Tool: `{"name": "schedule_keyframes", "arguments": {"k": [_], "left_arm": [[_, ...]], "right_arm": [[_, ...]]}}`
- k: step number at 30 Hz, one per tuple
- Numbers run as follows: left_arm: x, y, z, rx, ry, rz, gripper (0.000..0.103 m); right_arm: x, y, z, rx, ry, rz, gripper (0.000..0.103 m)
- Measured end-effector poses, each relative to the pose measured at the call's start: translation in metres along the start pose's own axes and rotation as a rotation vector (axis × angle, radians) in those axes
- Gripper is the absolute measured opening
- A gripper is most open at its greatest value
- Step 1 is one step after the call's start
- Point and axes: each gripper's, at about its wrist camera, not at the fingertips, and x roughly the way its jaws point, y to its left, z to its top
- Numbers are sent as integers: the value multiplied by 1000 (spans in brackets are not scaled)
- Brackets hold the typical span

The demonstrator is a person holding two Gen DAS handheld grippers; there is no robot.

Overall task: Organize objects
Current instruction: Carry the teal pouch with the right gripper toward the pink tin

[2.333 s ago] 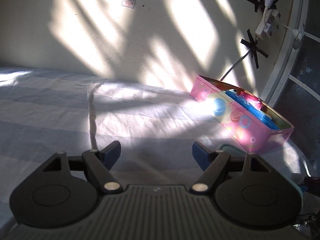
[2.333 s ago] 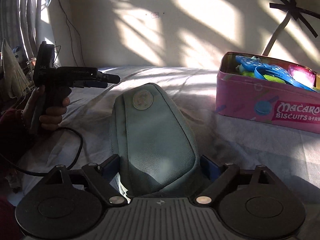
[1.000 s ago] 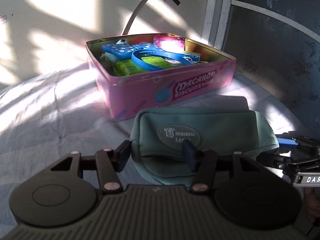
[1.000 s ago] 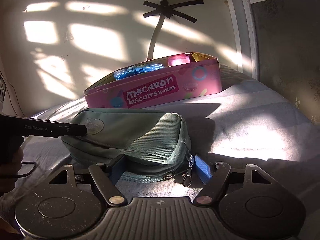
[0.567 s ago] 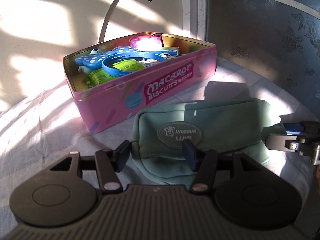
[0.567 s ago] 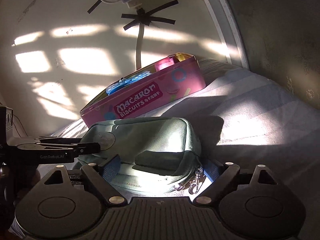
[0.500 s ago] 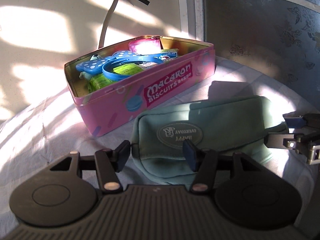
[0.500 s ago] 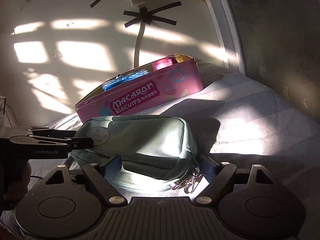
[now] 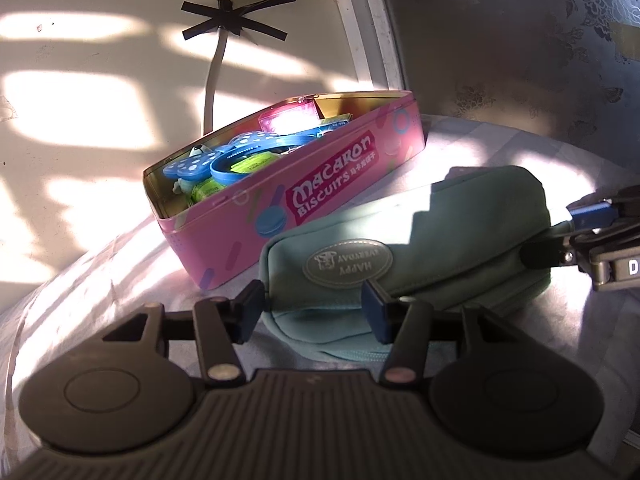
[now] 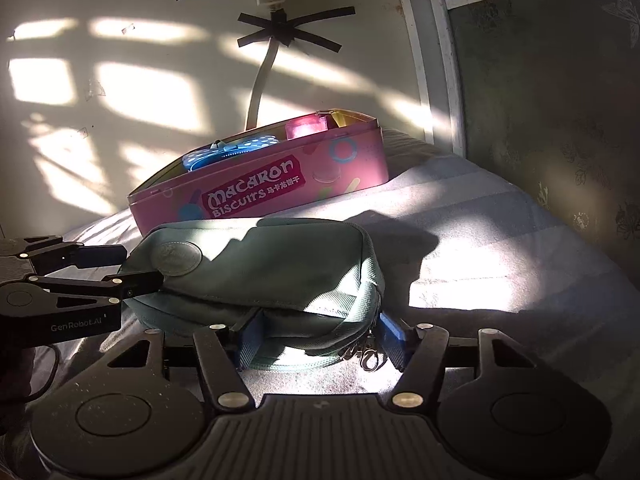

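Note:
A teal zip pouch (image 9: 432,236) with an oval badge lies on the sheet in front of a pink Macaron Biscuits tin (image 9: 332,196). My left gripper (image 9: 314,312) is shut on the pouch's badge end. My right gripper (image 10: 320,340) is shut on the pouch's (image 10: 272,268) zipper end, with the zip pulls hanging by the right finger. Each gripper shows in the other's view: the right one (image 9: 580,236) at the far right, the left one (image 10: 116,268) at the far left. The tin (image 10: 288,188) is open and holds blue and green items.
The bed is covered by a pale striped sheet (image 10: 480,248). A cream wall with a taped white cable (image 10: 262,80) stands behind the tin. A dark patterned panel (image 9: 520,60) and white frame stand at the right.
Both grippers have narrowed onto the pouch ends. The pouch and the tin have shifted a little in both views as my hands moved.

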Motion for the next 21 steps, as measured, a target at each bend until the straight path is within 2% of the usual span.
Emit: {"name": "schedule_keyframes", "arguments": {"k": [7, 13, 21], "left_arm": [[2, 5, -1, -44, 7, 10, 56], [2, 6, -1, -54, 9, 8, 57], [7, 16, -2, -131, 42, -13, 70]], "right_arm": [[14, 4, 8, -6, -8, -8, 57], [17, -1, 8, 18, -2, 13, 63], [20, 1, 6, 19, -18, 19, 71]]}}
